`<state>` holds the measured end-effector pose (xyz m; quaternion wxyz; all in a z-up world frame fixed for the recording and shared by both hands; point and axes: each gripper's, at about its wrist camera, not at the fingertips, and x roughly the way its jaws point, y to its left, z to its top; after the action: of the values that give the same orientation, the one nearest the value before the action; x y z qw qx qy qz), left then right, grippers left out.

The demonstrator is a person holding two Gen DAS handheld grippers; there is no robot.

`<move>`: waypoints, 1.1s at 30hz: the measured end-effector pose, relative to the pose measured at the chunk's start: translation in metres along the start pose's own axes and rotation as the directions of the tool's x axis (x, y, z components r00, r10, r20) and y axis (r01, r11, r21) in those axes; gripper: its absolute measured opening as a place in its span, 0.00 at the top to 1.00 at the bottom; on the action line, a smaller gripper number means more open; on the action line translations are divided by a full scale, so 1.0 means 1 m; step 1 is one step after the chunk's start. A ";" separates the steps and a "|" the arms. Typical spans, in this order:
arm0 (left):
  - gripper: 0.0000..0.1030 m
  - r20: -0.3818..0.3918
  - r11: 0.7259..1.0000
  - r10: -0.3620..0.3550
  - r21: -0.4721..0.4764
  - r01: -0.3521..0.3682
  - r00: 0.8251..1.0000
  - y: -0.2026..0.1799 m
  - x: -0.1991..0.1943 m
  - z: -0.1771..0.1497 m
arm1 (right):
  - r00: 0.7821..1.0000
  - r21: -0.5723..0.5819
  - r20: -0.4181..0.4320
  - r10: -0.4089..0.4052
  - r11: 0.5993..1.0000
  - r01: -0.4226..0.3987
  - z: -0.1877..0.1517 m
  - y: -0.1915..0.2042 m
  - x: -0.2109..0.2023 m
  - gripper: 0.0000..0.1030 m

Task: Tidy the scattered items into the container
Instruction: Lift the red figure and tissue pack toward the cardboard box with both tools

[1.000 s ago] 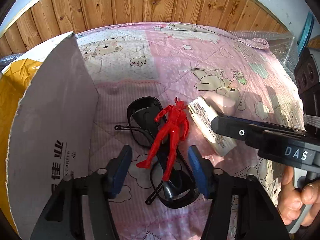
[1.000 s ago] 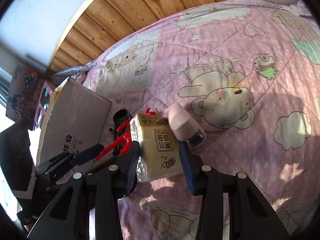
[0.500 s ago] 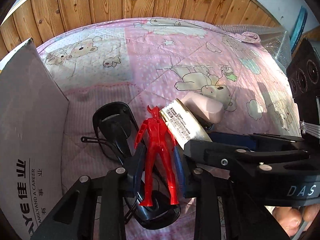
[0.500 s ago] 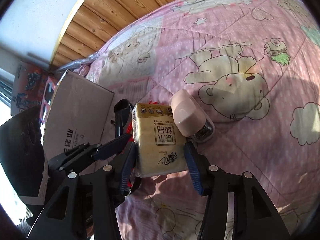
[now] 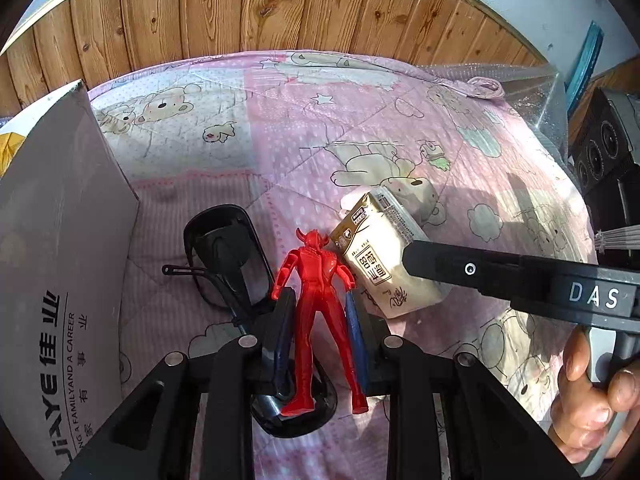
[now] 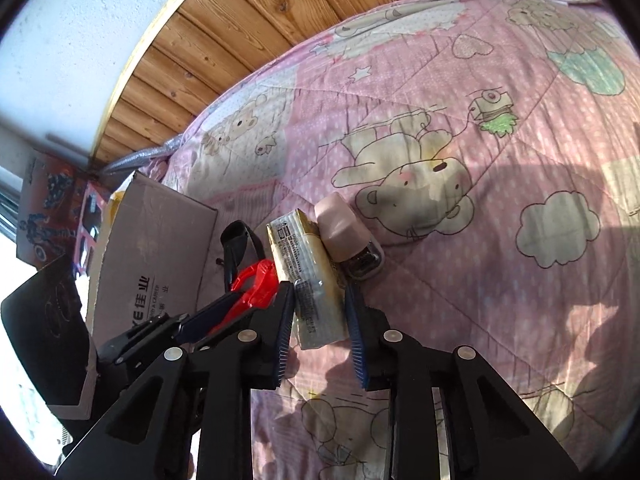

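Pink teddy-bear quilt (image 5: 400,120) over a bed, wood panelling behind it, sun pouring in, so that's the workspace.

Nearest the left wrist camera, the left gripper (image 5: 319,326) has its blue pads pinching the red horned action figure (image 5: 320,312) around the hips and thighs, head pointing away. The figure looks lifted a bit, with the black sunglasses (image 5: 226,256) lying on the quilt under and behind it. The right gripper (image 6: 319,330) is doing the same with the tissue pack (image 6: 308,276), pads clamped on its long narrow sides, pack tipped onto its edge. Just past the pack, touching it, sits a pale pink clip-looking thing (image 6: 344,236); hard to say what exactly. The cardboard box (image 5: 60,264) stands off to the left, near wall upright, and its opening isn't really visible from either camera.

Advice for this step, since both claws are loaded and almost touching: don't swing them together. The left one is closer to the box, so it should probably go first, straight up to clear the sunglasses arms so nothing snags, then over the wall before letting go. The right one can wait, keep the squeeze steady since the pack is soft and could slip, and lift away from the pink thing so it doesn't get dragged along.
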<state>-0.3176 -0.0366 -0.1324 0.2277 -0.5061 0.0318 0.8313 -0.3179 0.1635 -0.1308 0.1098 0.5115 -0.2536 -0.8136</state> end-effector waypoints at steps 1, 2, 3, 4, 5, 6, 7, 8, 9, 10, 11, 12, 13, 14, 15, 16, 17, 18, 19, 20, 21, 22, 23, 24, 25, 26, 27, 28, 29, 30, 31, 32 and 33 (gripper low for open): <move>0.74 -0.003 1.000 -0.002 0.008 0.002 1.000 -0.002 0.001 -0.001 | 1.000 -0.014 0.003 -0.017 1.000 0.017 0.000 0.003 0.000 0.71; 0.74 -0.011 1.000 -0.006 0.010 0.006 1.000 -0.004 0.004 -0.003 | 0.999 -0.031 0.006 -0.037 0.999 0.037 0.000 0.007 0.001 0.68; 0.74 -0.024 1.000 -0.013 0.010 0.013 1.000 -0.005 0.008 -0.005 | 0.999 -0.051 -0.003 -0.051 0.997 0.050 0.001 0.011 0.005 0.65; 0.74 -0.044 1.000 -0.024 0.014 0.024 0.999 -0.007 0.014 -0.007 | 0.998 -0.072 -0.026 -0.053 0.996 0.051 0.001 0.014 0.011 0.58; 0.74 -0.061 0.999 -0.029 0.016 0.030 0.998 -0.009 0.020 -0.009 | 0.998 -0.087 -0.046 -0.051 0.995 0.047 0.002 0.018 0.017 0.57; 0.74 -0.069 0.999 -0.029 0.014 0.030 0.997 -0.011 0.025 -0.010 | 0.997 -0.102 -0.064 -0.053 0.994 0.046 0.001 0.021 0.025 0.57; 0.73 -0.070 0.999 -0.031 0.009 0.032 0.997 -0.010 0.028 -0.011 | 0.995 -0.115 -0.073 -0.063 0.992 0.054 0.001 0.023 0.031 0.55; 0.73 -0.065 0.999 -0.033 -0.001 0.033 0.997 -0.009 0.029 -0.011 | 0.995 -0.125 -0.070 -0.074 0.990 0.065 0.001 0.024 0.035 0.55; 0.74 -0.060 0.999 -0.033 -0.015 0.032 0.998 -0.008 0.029 -0.011 | 0.995 -0.127 -0.068 -0.074 0.990 0.065 0.002 0.023 0.037 0.56; 0.74 -0.060 0.999 -0.036 -0.026 0.034 0.998 -0.007 0.029 -0.011 | 0.996 -0.118 -0.069 -0.063 0.992 0.055 0.002 0.021 0.035 0.58; 0.74 -0.057 0.999 -0.034 -0.032 0.033 0.998 -0.006 0.028 -0.011 | 0.997 -0.101 -0.068 -0.046 0.994 0.039 0.002 0.018 0.032 0.64; 0.75 -0.052 0.999 -0.032 -0.038 0.030 0.998 -0.006 0.027 -0.012 | 0.998 -0.084 -0.064 -0.029 0.996 0.023 0.002 0.014 0.028 0.67; 0.75 -0.048 0.999 -0.035 -0.041 0.033 0.998 -0.005 0.025 -0.012 | 0.998 -0.064 -0.059 -0.013 0.998 0.009 0.002 0.010 0.023 0.71; 0.75 -0.042 0.998 -0.037 -0.045 0.035 0.998 -0.005 0.023 -0.012 | 0.998 -0.043 -0.057 0.001 0.999 -0.004 0.001 0.006 0.019 0.73; 0.75 -0.037 0.998 -0.038 -0.048 0.036 0.999 -0.004 0.020 -0.012 | 0.999 -0.025 -0.054 0.009 1.000 -0.010 0.000 0.002 0.015 0.73; 0.75 -0.033 0.998 -0.039 -0.051 0.038 0.999 -0.004 0.017 -0.013 | 0.999 -0.011 -0.047 0.011 1.000 -0.011 0.000 -0.001 0.012 0.74; 0.75 -0.028 0.998 -0.040 -0.055 0.038 0.999 -0.004 0.014 -0.013 | 0.999 0.005 -0.040 0.011 1.000 -0.011 -0.002 -0.004 0.009 0.75; 0.75 -0.024 0.998 -0.043 -0.055 0.042 0.999 -0.005 0.011 -0.014 | 0.999 0.023 -0.034 0.014 1.000 -0.013 -0.003 -0.007 0.006 0.75; 0.75 -0.017 0.998 -0.046 -0.054 0.045 0.999 -0.006 0.007 -0.014 | 0.999 0.041 -0.028 0.020 0.999 -0.019 -0.005 -0.010 0.002 0.75; 0.75 -0.009 0.998 -0.046 -0.051 0.045 0.999 -0.008 0.003 -0.015 | 0.999 0.059 -0.021 0.030 0.998 -0.029 -0.007 -0.012 -0.001 0.75; 0.75 -0.003 0.998 -0.050 -0.049 0.050 0.999 -0.010 -0.001 -0.016 | 0.999 0.078 -0.016 0.044 0.996 -0.043 -0.009 -0.014 -0.004 0.75; 0.75 0.001 0.997 -0.055 -0.049 0.055 0.998 -0.011 -0.005 -0.017 | 0.998 0.098 -0.012 0.060 0.993 -0.059 -0.012 -0.016 -0.008 0.75; 0.75 0.006 0.997 -0.057 -0.050 0.057 0.998 -0.013 -0.009 -0.018 | 0.997 0.117 -0.007 0.074 0.990 -0.073 -0.014 -0.017 -0.011 0.76; 0.75 0.010 0.997 -0.060 -0.050 0.060 0.998 -0.014 -0.013 -0.019 | 0.996 0.130 -0.001 0.085 0.988 -0.084 -0.017 -0.017 -0.015 0.76; 0.75 0.012 0.996 -0.066 -0.052 0.066 0.998 -0.015 -0.017 -0.020 | 0.996 0.135 0.003 0.093 0.987 -0.093 -0.019 -0.016 -0.019 0.76; 0.75 0.016 0.996 -0.067 -0.055 0.068 0.998 -0.016 -0.020 -0.021 | 0.995 0.136 0.008 0.095 0.986 -0.095 -0.022 -0.014 -0.023 0.76; 0.75 0.020 0.996 -0.067 -0.054 0.068 0.998 -0.017 -0.023 -0.022 | 0.995 0.134 0.012 0.094 0.986 -0.095 -0.025 -0.012 -0.026 0.76; 0.75 0.022 0.996 -0.067 -0.053 0.069 0.997 -0.018 -0.027 -0.023 | 0.995 0.134 0.014 0.098 0.986 -0.099 -0.028 -0.009 -0.030 0.76; 0.75 0.026 0.997 -0.063 -0.053 0.064 0.998 -0.019 -0.031 -0.025 | 0.995 0.133 0.016 0.099 0.986 -0.100 -0.031 -0.006 -0.033 0.76; 0.75 0.029 0.997 -0.059 -0.053 0.061 0.998 -0.020 -0.035 -0.026 | 0.995 0.130 0.017 0.096 0.987 -0.097 -0.035 -0.004 -0.036 0.76; 0.75 0.031 0.997 -0.057 -0.050 0.059 0.998 -0.021 -0.039 -0.028 | 0.995 0.129 0.018 0.094 0.987 -0.095 -0.039 -0.001 -0.039 0.76; 0.75 0.033 0.998 -0.051 -0.046 0.053 0.998 -0.023 -0.044 -0.031 | 0.995 0.129 0.019 0.095 0.987 -0.097 -0.044 0.001 -0.042 0.76; 0.75 0.035 0.998 -0.044 -0.041 0.046 0.998 -0.024 -0.049 -0.034 | 0.995 0.128 0.019 0.097 0.987 -0.098 -0.049 0.004 -0.044 0.76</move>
<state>-0.2610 -0.0412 -0.1028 0.2363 -0.4971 -0.0009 0.8349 -0.2544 0.1646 -0.1116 0.1145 0.4992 -0.3312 -0.7925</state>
